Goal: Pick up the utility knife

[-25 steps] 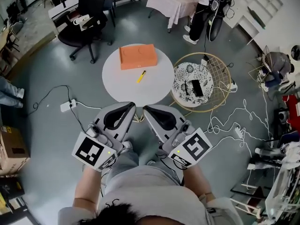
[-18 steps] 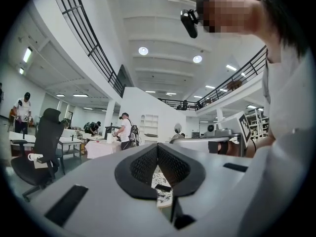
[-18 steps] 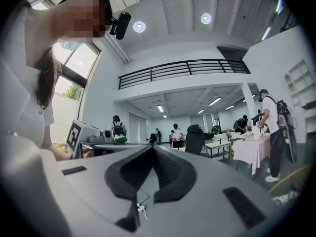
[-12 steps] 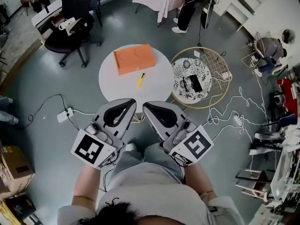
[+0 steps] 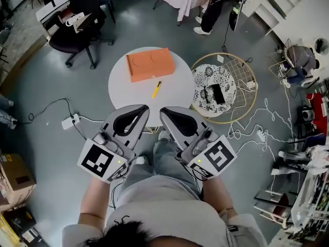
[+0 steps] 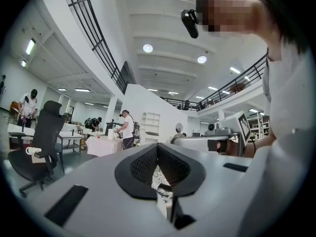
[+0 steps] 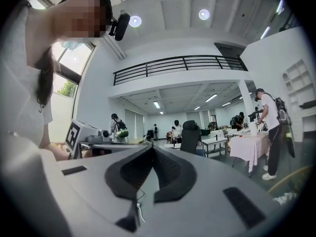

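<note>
The yellow utility knife (image 5: pixel 156 89) lies on the round white table (image 5: pixel 128 94), just in front of an orange box (image 5: pixel 150 64). My left gripper (image 5: pixel 143 107) and right gripper (image 5: pixel 163 110) are held side by side at the table's near edge, short of the knife. Both point towards the table, and each has its jaws closed together with nothing between them. In the left gripper view the left gripper (image 6: pixel 158 145) shows its black pads meeting. The right gripper (image 7: pixel 151 147) looks the same in the right gripper view. Neither gripper view shows the knife.
A gold wire side table (image 5: pixel 245 104) with a patterned tray and a black phone (image 5: pixel 217 93) stands right of the white table. A black office chair (image 5: pixel 77 32) is at the back left. A power strip (image 5: pixel 68 121) and cables (image 5: pixel 257 133) lie on the floor.
The view has shifted slightly and the table sits a little lower in frame. My leg has stepped forward between the grippers. Both grippers keep their pose, still shut.
</note>
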### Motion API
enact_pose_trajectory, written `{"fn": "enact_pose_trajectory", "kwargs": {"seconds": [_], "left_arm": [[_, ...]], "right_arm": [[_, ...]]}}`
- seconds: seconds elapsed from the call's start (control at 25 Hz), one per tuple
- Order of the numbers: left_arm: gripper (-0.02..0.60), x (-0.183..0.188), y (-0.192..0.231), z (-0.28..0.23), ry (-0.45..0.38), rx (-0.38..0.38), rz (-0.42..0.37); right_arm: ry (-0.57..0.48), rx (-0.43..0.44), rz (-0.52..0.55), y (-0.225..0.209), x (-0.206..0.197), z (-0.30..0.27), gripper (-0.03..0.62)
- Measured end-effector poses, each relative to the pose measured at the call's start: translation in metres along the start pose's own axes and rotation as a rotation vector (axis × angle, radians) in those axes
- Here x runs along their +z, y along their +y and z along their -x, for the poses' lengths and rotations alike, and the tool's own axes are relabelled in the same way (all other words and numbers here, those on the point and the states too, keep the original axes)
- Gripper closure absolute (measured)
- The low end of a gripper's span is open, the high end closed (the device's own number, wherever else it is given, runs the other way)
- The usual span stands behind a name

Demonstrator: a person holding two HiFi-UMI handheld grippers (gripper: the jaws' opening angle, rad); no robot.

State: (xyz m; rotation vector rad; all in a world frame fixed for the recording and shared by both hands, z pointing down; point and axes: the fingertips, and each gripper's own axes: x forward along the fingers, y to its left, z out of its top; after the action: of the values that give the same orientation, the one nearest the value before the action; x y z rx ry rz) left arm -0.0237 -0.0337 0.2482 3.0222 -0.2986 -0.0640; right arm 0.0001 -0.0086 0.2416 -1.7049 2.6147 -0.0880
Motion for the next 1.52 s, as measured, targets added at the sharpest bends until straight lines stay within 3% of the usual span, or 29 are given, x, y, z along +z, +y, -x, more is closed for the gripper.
{"fn": "enact_pose_trajectory", "kwargs": {"seconds": [0.72, 0.96, 1.52], "left_arm": [[0.571, -0.008, 0.056, -0.091, -0.016, 0.144, 0.019], [0.571, -0.013, 0.070, -0.098, -0.018, 0.245, 0.013], [0.571, -0.043, 0.097, -0.096, 0.049, 0.410, 0.021]], "right_arm": [[0.056, 0.136, -0.020, -0.120, -0.020, -0.045, 0.586], [0.094, 0.202, -0.045, -0.144, -0.040, -0.061, 0.586], [0.323, 0.397, 0.029, -0.164, -0.142, -0.103, 0.582]]}}
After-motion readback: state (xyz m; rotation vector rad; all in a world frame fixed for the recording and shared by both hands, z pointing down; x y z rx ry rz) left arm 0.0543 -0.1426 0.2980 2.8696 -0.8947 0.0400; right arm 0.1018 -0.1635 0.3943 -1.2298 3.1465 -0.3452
